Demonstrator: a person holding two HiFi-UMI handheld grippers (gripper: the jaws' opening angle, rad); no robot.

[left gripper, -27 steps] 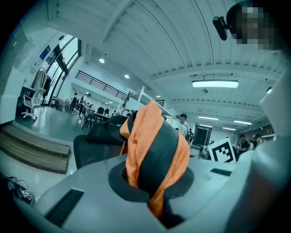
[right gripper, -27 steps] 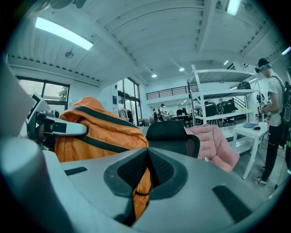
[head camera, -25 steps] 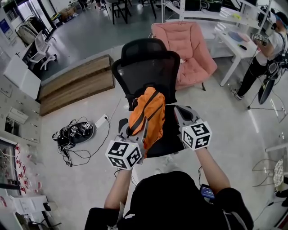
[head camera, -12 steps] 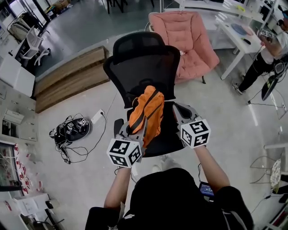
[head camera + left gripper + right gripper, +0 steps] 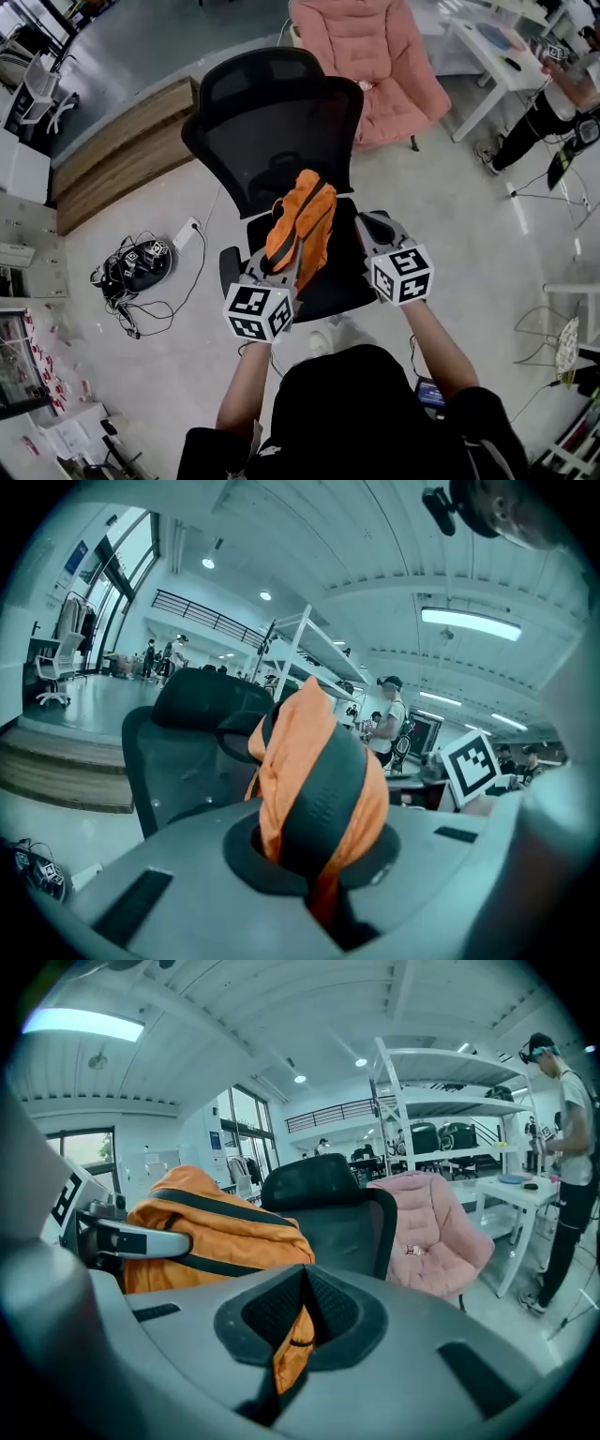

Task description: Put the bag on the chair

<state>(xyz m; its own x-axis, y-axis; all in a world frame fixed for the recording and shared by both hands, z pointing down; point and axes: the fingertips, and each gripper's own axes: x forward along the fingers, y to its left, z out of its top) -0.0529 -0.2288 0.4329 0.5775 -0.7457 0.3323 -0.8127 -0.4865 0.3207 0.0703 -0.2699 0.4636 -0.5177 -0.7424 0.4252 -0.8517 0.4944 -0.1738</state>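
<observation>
Crumpled orange fabric bag (image 5: 302, 225), perhaps touching mesh chair (image 5: 253, 131).

A pale grey floor (image 5: 487, 216) spreads under a pink padded armchair (image 5: 375, 56), a low wooden step (image 5: 122, 155) and a white table (image 5: 473, 56). Black cables (image 5: 131, 272) lie tangled on the floor. White shelving (image 5: 441, 1063) rises toward a ribbed ceiling with strip lights (image 5: 469, 622), and tall windows (image 5: 117, 574) line one wall.
</observation>
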